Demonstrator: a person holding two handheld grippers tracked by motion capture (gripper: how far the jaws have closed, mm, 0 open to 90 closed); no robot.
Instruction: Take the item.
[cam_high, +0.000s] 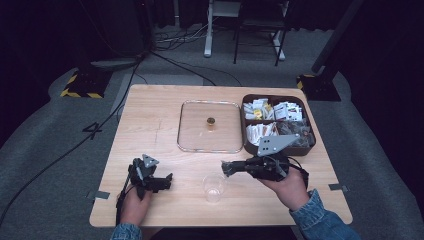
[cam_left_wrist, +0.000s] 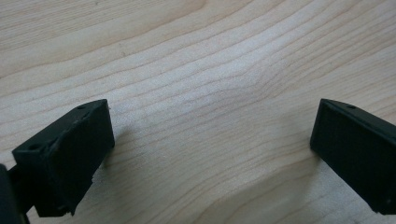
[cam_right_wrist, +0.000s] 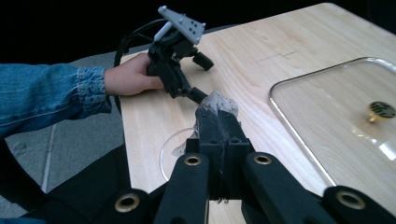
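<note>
Currently, left hand-held gripper (cam_high: 167, 179) spread over table (cam_high: 155, 120), right hand-held gripper (cam_right_wrist: 218, 108) pinching clear wrapper (cam_right_wrist: 220, 102).

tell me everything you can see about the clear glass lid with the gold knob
The clear glass lid with the gold knob is a rounded square of transparent glass with a thin metallic-looking rim. A small gold knob stands at its centre. It lies flat on the light wooden table, knob up, with the wood grain showing through. Its right edge sits close against the brown compartment box of packets; actual contact cannot be told. Neither gripper touches it.
</note>
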